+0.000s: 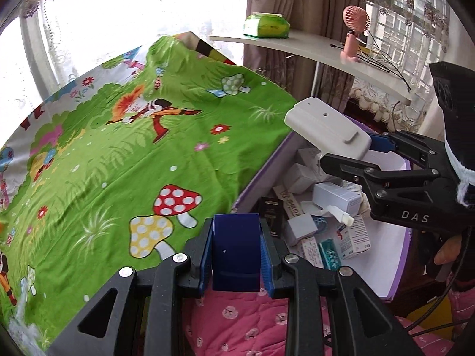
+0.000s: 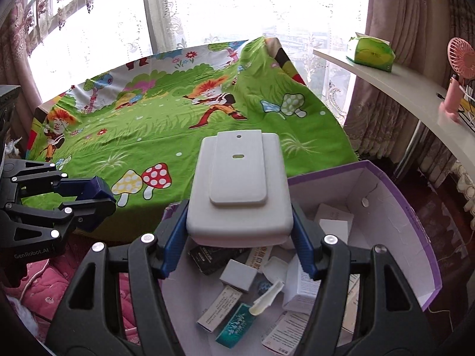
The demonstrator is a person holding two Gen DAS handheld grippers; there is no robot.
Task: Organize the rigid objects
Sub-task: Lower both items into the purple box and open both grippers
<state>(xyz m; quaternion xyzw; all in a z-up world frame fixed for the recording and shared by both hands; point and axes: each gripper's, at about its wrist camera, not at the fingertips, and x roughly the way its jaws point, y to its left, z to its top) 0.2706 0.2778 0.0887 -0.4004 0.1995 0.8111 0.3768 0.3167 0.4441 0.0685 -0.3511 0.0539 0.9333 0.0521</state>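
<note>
My left gripper (image 1: pixel 236 255) is shut on a dark blue block (image 1: pixel 236 250), held over the edge of the green cartoon sheet (image 1: pixel 133 148); the block (image 2: pixel 96 195) and that gripper (image 2: pixel 89 204) also show at the left of the right wrist view. My right gripper (image 2: pixel 239 234) is shut on a white flat case (image 2: pixel 240 184) with a raised panel on top. It hangs above the purple-rimmed box (image 2: pixel 415 222) of small packages. In the left wrist view the white case (image 1: pixel 326 126) and the right gripper (image 1: pixel 353 154) sit at the right, over the box (image 1: pixel 397 255).
The box holds several small cartons, a teal packet (image 2: pixel 237 323) and a white tube (image 2: pixel 267 296). A pink quilt (image 1: pixel 252 323) lies below the grippers. A white shelf (image 1: pixel 311 50) at right carries a green tissue pack (image 1: pixel 265 25) and a pink fan (image 1: pixel 354 29). A person's fingers (image 1: pixel 448 252) hold the right gripper.
</note>
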